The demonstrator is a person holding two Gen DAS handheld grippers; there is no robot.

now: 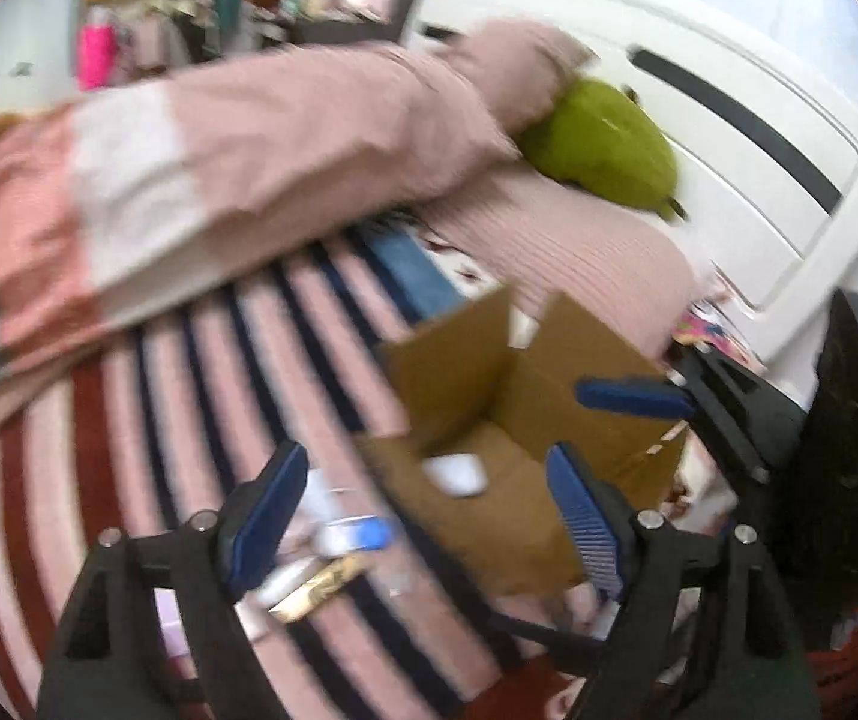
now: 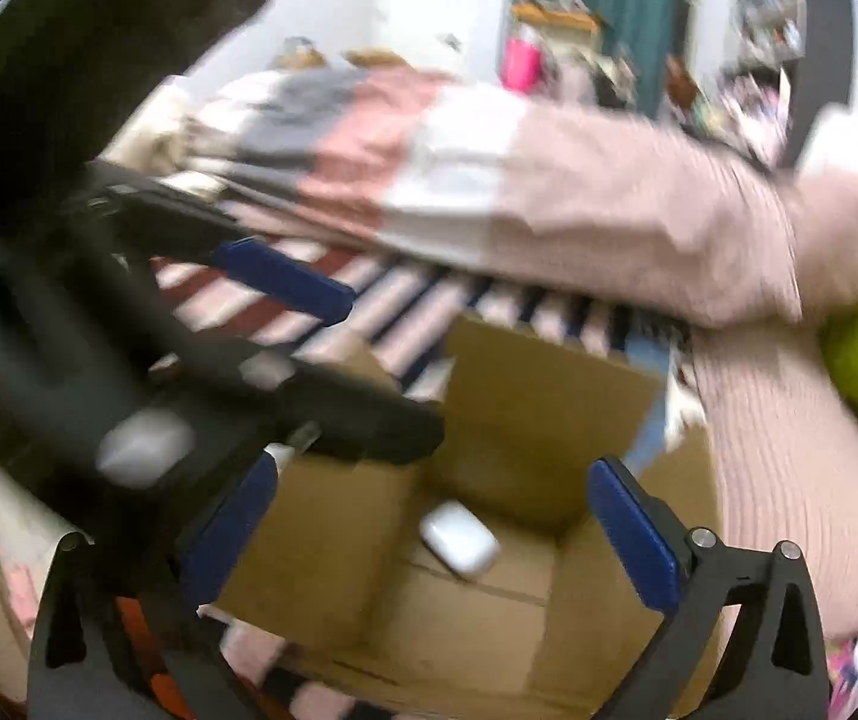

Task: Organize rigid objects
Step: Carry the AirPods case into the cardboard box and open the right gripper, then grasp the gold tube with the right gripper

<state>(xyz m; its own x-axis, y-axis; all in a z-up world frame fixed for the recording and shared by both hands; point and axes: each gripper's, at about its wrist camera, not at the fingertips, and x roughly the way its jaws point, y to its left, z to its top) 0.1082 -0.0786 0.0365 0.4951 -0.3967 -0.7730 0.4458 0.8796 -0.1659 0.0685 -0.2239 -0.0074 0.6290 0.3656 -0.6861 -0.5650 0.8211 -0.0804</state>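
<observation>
Right wrist view: right gripper (image 2: 429, 531) spread wide, empty, above open cardboard box (image 2: 489, 618); white case (image 2: 459, 537) lies on box floor. Left gripper (image 1: 423, 510) also spread, empty, over loose items (image 1: 333, 558) on striped bedspread (image 1: 201, 396) just beside box. Judgement: lower left squarely over one item, close firmly, clear box flap before release. Frames blurred.

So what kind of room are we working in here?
Most likely a bedroom: the cardboard box sits on a bed with a striped cover, a white headboard and a folded pink blanket.
</observation>
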